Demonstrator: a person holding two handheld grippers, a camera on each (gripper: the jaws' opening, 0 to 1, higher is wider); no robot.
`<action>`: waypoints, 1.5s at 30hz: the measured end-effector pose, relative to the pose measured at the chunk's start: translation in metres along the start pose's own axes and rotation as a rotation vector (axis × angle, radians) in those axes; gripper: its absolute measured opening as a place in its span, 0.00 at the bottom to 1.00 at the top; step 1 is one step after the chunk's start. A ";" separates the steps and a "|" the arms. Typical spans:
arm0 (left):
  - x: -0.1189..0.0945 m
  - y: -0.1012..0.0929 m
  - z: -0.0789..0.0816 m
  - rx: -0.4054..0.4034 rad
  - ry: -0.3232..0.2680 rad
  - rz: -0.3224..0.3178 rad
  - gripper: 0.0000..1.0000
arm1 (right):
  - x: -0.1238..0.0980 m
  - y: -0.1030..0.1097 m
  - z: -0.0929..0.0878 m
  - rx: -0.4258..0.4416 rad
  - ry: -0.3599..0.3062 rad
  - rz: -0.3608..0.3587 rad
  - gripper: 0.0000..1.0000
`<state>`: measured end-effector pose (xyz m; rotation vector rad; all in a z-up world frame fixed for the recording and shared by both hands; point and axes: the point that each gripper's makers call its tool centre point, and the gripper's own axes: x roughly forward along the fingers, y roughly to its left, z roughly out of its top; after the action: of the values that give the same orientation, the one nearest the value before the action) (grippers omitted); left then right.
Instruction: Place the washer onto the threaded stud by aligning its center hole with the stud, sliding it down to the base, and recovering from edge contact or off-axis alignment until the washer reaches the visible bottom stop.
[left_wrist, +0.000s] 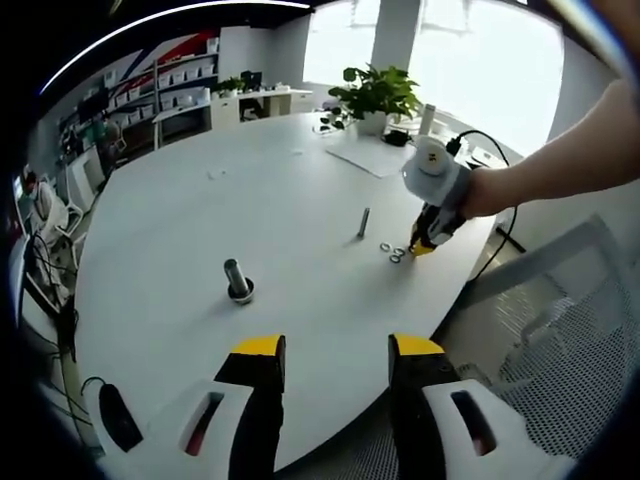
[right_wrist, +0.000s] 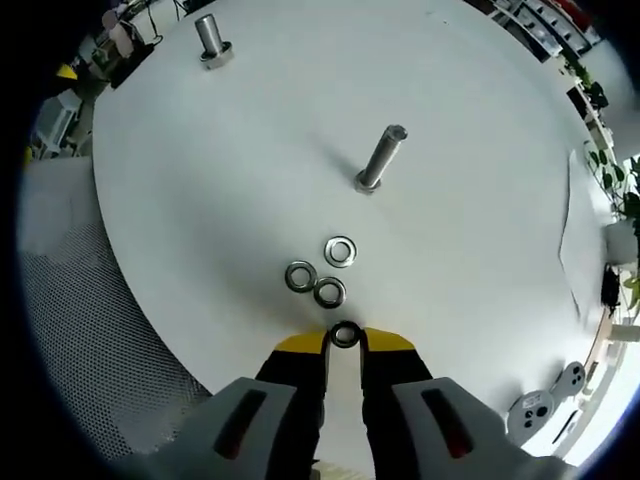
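A thin threaded stud (right_wrist: 380, 158) stands upright on the white round table (right_wrist: 200, 180), also in the left gripper view as the stud (left_wrist: 363, 222). Three loose washers (right_wrist: 322, 272) lie on the table between the stud and my right gripper (right_wrist: 344, 340). The right gripper's jaws are pinched on a fourth washer (right_wrist: 344, 335) at table level, near the table's edge. From the left gripper view, the right gripper (left_wrist: 422, 245) is held by a person's hand, tips down beside the washers (left_wrist: 392, 251). My left gripper (left_wrist: 330, 352) hovers open over the near table edge, holding nothing.
A thicker bolt with a nut base (left_wrist: 238, 281) stands toward the table's left, the same bolt (right_wrist: 210, 40) in the right gripper view. A potted plant (left_wrist: 375, 95) and paper sheet (left_wrist: 365, 155) sit at the far side. A mesh chair (left_wrist: 560, 330) stands by the table's right edge.
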<state>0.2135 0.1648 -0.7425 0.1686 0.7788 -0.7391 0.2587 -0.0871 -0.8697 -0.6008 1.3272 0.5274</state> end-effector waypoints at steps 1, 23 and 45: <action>0.000 0.000 0.000 -0.002 0.001 -0.001 0.40 | 0.000 0.000 0.001 0.004 -0.003 -0.001 0.14; 0.002 0.003 -0.006 -0.007 0.028 0.009 0.41 | -0.010 -0.009 0.004 0.048 -0.044 0.007 0.13; 0.002 0.004 -0.010 -0.009 0.041 0.012 0.40 | -0.059 -0.025 0.084 0.070 -0.270 0.028 0.13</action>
<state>0.2114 0.1704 -0.7518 0.1802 0.8195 -0.7224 0.3270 -0.0500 -0.7978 -0.4371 1.0950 0.5611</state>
